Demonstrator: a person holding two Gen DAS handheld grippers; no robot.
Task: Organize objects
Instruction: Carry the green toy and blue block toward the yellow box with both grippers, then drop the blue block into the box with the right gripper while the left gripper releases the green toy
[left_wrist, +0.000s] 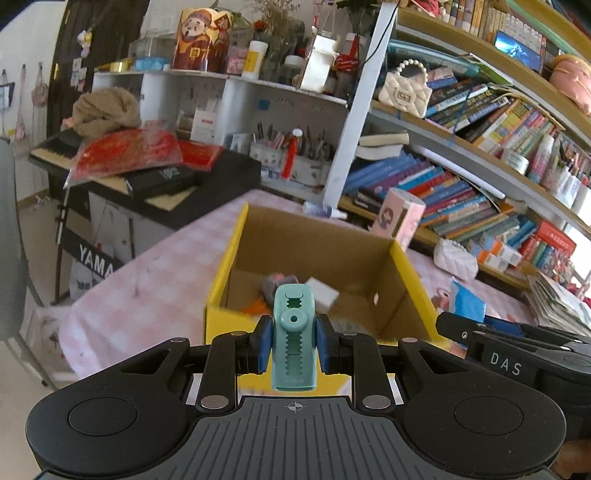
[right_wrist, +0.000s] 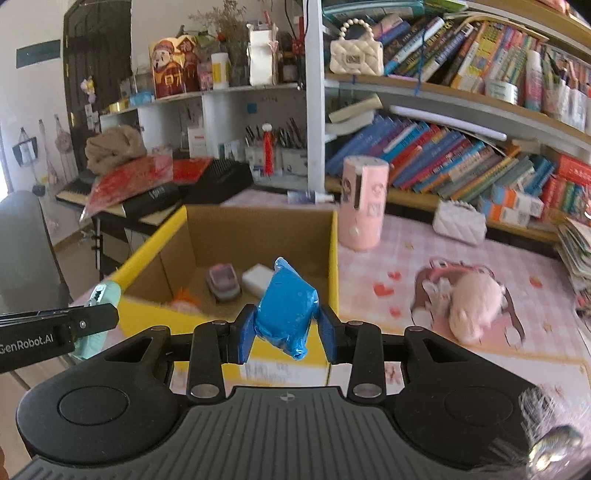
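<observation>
My left gripper (left_wrist: 294, 345) is shut on a teal toothed clip (left_wrist: 294, 339), held upright just before the near wall of an open yellow cardboard box (left_wrist: 236, 254). My right gripper (right_wrist: 286, 326) is shut on a blue plastic packet (right_wrist: 286, 312), also in front of that box (right_wrist: 334, 258). Inside the box lie a small grey-pink device (right_wrist: 222, 282), a white block (right_wrist: 256, 275) and an orange-tufted item (right_wrist: 184, 299). The right gripper's body (left_wrist: 517, 350) shows at the right edge of the left wrist view, and the left gripper's finger with the clip (right_wrist: 99, 301) at the left edge of the right wrist view.
The box stands on a pink checked tablecloth (right_wrist: 406, 240). A pink cylinder tin (right_wrist: 364, 201), a white quilted purse (right_wrist: 460, 221) and a pink plush toy (right_wrist: 474, 299) lie to its right. Bookshelves (right_wrist: 461, 147) run behind; a keyboard piled with red bags (left_wrist: 129, 155) stands to the left.
</observation>
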